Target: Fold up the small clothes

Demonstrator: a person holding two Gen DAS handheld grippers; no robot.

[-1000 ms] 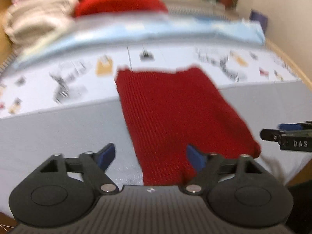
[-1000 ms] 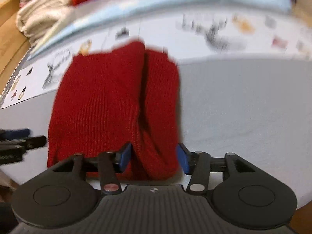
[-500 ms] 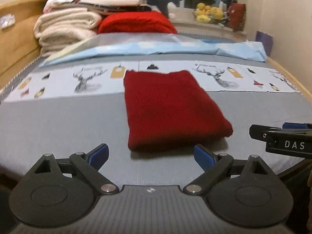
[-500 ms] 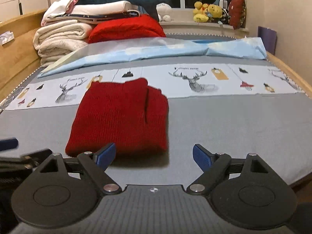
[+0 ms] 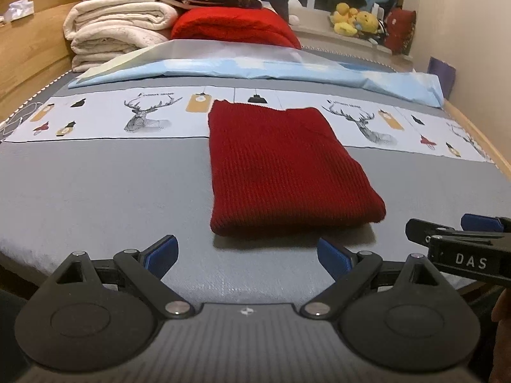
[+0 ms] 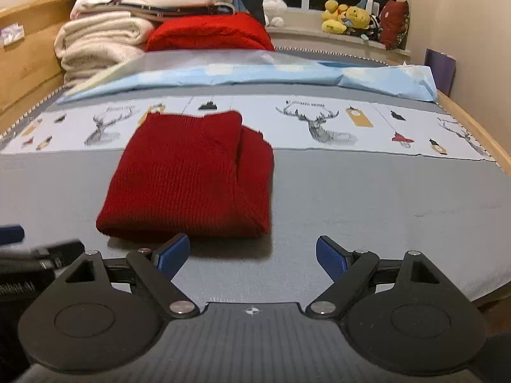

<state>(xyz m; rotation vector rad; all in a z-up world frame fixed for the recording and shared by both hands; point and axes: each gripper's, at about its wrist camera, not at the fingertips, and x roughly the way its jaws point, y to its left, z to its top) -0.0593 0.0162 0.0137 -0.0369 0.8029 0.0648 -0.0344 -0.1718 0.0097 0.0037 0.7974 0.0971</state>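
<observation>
Red knit garment (image 5: 281,172) lies folded flat on bed (image 5: 95,191), half across deer-print strip (image 5: 143,116). I see left gripper (image 5: 247,253) just short of garment's near edge, spread wide, empty. Right gripper (image 6: 252,253) near garment's right corner, also wide, empty.
</observation>
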